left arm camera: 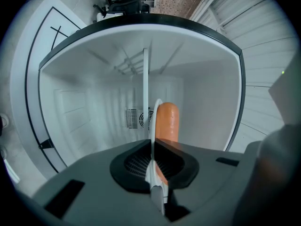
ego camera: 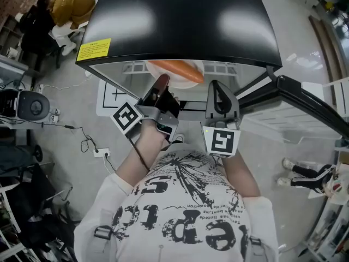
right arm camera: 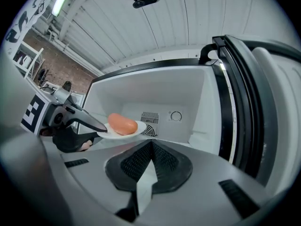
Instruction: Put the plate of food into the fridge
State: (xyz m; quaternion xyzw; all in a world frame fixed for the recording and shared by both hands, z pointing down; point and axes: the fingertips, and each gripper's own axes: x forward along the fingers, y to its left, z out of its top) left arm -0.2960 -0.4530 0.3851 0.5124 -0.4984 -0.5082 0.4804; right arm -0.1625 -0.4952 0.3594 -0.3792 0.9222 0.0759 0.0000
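Note:
A white plate (ego camera: 192, 81) carrying an orange sausage (ego camera: 177, 68) hangs at the mouth of the small black-topped fridge (ego camera: 180, 21). My left gripper (ego camera: 162, 84) is shut on the plate's near rim. In the left gripper view the plate (left arm camera: 157, 105) shows edge-on between the jaws, the sausage (left arm camera: 167, 121) on its right side. The right gripper view shows the plate (right arm camera: 137, 126) and sausage (right arm camera: 121, 124) level in front of the white fridge interior (right arm camera: 155, 93). My right gripper (ego camera: 218, 89) hovers just right of the plate, shut and empty (right arm camera: 151, 142).
The fridge door (ego camera: 305, 100) stands swung open to the right (right arm camera: 240, 102). A vent grille (right arm camera: 149, 117) and a dial (right arm camera: 176, 116) sit on the fridge's back wall. On the floor lie a power strip (ego camera: 101, 152) with cables at left and shoes (ego camera: 305, 173) at right.

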